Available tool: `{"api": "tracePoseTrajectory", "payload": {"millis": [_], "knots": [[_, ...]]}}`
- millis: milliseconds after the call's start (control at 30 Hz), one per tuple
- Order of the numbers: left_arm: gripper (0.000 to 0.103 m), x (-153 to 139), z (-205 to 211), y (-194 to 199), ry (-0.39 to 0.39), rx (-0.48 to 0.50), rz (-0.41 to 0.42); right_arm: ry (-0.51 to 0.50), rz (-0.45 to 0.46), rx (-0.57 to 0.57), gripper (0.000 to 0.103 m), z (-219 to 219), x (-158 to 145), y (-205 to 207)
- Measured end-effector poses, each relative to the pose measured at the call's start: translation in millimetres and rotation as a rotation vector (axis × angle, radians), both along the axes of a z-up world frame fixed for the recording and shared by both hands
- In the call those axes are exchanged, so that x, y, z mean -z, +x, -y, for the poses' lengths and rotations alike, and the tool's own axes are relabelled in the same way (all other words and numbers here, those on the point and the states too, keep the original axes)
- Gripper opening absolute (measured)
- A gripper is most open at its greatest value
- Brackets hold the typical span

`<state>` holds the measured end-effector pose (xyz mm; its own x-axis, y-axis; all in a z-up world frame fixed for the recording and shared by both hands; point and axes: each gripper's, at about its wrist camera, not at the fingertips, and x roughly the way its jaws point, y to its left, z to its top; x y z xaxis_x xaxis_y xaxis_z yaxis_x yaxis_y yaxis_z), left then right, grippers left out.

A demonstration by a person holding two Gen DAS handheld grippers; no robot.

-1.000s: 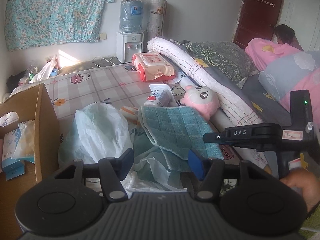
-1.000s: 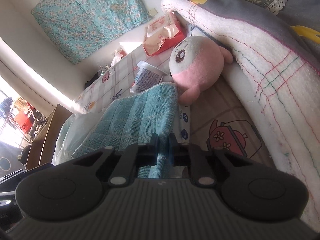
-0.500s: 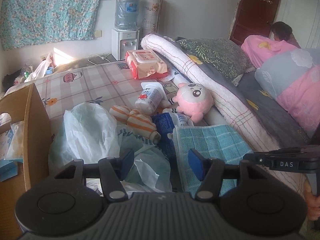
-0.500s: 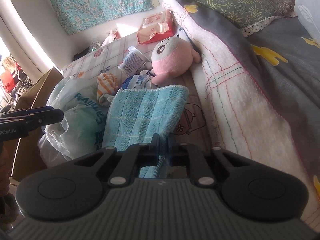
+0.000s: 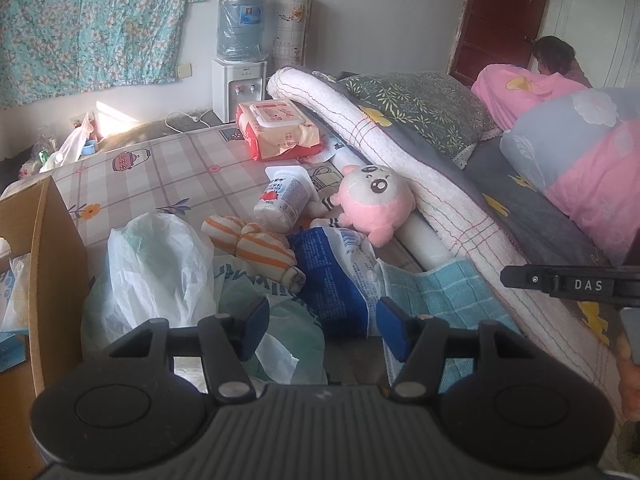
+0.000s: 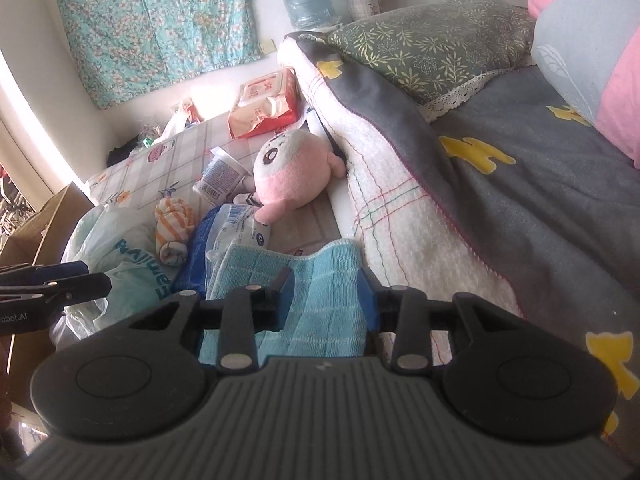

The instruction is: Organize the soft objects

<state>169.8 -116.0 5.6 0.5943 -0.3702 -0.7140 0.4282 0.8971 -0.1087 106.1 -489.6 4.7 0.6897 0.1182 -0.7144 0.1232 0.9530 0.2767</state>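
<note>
A teal checked towel (image 6: pixel 312 300) lies at the near edge of the bed against the rolled white blanket (image 6: pixel 384 184); it also shows in the left wrist view (image 5: pixel 444 300). My right gripper (image 6: pixel 326 300) is open just above the towel, jaws apart over it. My left gripper (image 5: pixel 322 330) is open and empty above plastic bags (image 5: pixel 156 276) and a blue packet (image 5: pixel 332 280). A pink plush toy (image 5: pixel 372 200) and an orange striped cloth roll (image 5: pixel 256 248) lie further in on the bed.
A white tub (image 5: pixel 284 200) lies on its side by the plush. A red wipes pack (image 5: pixel 276 132) sits further back. A cardboard box (image 5: pixel 48 272) stands at left. Pillows (image 5: pixel 416 108) and quilts fill the right. A water dispenser (image 5: pixel 240 80) stands by the wall.
My right gripper dragged the teal towel off the pile toward the near bed edge, then opened and let it go. The striped roll and blue packet became uncovered.
</note>
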Motion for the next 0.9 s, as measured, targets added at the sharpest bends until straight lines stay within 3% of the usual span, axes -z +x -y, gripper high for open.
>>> {"api": "tracePoseTrajectory", "payload": {"millis": [100, 200, 300, 467, 567, 767, 900], "knots": [[0.056, -0.2, 5.1, 3.6, 0.003, 0.007, 0.004, 0.124, 0.038, -0.014, 0.048, 1.2, -4.0, 19.1], [0.055, 1.6, 8.1, 6.8, 0.003, 0.007, -0.003, 0.265, -0.004, -0.035, 0.052, -3.9, 8.7, 53.6], [0.055, 5.8, 7.9, 8.6, 0.001, 0.002, -0.017, 0.334, -0.091, -0.05, 0.059, -15.2, 33.3, 92.3], [0.055, 11.7, 5.8, 11.9, 0.013, -0.011, -0.039, 0.44, -0.272, -0.035, 0.059, -20.2, 83.4, 139.9], [0.055, 14.2, 3.9, 14.4, 0.015, -0.02, -0.045, 0.518, -0.307, -0.072, 0.06, -27.4, 99.0, 152.6], [0.055, 17.3, -0.2, 18.2, 0.014, -0.036, -0.057, 0.483, -0.296, -0.123, 0.061, -48.6, 97.5, 164.0], [0.055, 19.2, -2.4, 19.9, 0.017, -0.04, -0.065, 0.45, -0.261, -0.124, 0.046, -59.0, 91.9, 166.0]]}}
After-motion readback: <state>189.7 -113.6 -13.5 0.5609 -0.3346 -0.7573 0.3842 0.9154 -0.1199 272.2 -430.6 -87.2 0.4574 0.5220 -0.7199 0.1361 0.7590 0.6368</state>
